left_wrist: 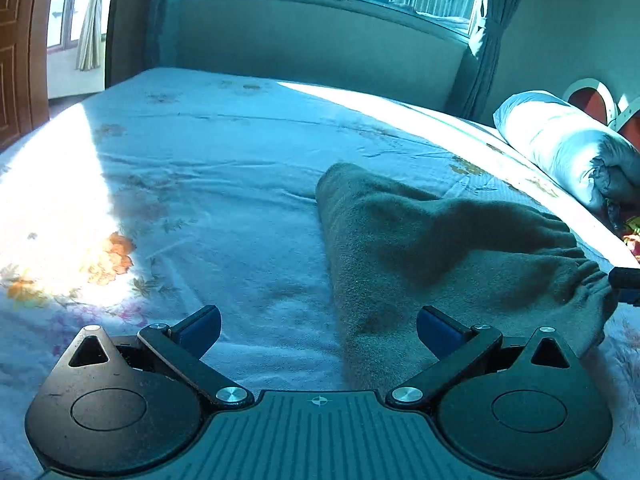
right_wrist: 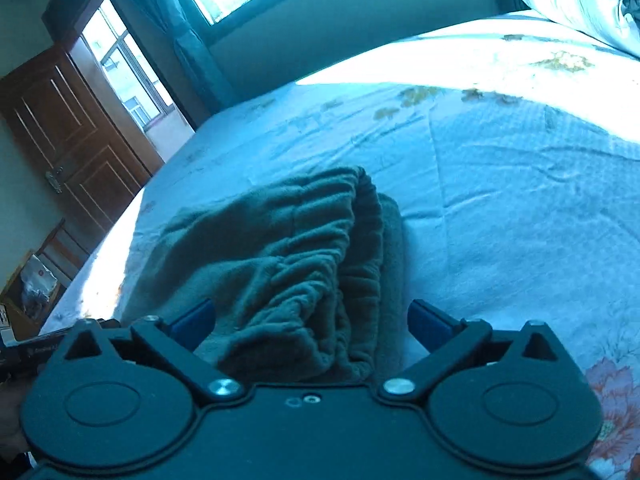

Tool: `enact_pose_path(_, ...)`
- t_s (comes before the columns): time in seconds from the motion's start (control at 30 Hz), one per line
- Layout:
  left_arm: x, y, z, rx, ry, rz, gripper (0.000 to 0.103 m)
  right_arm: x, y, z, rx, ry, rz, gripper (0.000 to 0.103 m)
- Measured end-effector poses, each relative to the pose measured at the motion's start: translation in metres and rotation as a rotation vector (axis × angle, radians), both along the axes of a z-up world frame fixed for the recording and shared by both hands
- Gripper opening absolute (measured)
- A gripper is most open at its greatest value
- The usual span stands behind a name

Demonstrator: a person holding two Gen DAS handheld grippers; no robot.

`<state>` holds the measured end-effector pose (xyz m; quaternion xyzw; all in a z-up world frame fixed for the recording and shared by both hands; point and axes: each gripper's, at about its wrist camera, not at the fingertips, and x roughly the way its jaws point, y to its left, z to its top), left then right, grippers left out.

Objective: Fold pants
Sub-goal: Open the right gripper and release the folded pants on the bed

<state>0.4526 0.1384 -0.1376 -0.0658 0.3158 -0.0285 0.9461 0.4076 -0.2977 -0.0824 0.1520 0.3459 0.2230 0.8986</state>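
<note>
Dark grey-green fleece pants (left_wrist: 432, 248) lie folded on the bed, their elastic waistband at the right. My left gripper (left_wrist: 318, 330) is open, low over the sheet, with its right finger over the near edge of the pants. My right gripper (right_wrist: 312, 322) is open, its jaws wide on either side of the bunched waistband of the pants (right_wrist: 280, 248), with nothing pinched. The tip of the right gripper (left_wrist: 626, 280) shows at the right edge of the left wrist view, at the waistband.
The bed (left_wrist: 200, 168) has a pale floral sheet with bright sun patches. A pillow (left_wrist: 560, 148) lies at the right. A wall and window run behind the bed. A wooden door (right_wrist: 72, 132) and low shelf stand at the left.
</note>
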Motion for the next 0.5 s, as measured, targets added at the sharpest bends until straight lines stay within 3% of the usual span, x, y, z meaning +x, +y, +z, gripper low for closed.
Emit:
enact_pose_path(0.13,-0.051,-0.002,0.022,0.039,-0.011,0.009,0.103,-0.044,-0.006,0.024,-0.024,0.002,-0.007,0.097)
enact_pose_path(0.23,-0.108,-0.009,0.040,0.086,-0.047,0.038,0.103,-0.098,-0.008,0.047,-0.013,-0.104,-0.014,0.097)
enact_pose_path(0.37,-0.189,-0.019,0.062,0.043,-0.090,0.041,0.103,-0.183,-0.012,0.078,-0.051,-0.212,-0.089,0.097)
enact_pose_path(0.5,-0.264,-0.038,0.079,0.055,-0.117,0.094,0.103,-0.251,-0.010,0.096,-0.112,-0.224,-0.135,0.097)
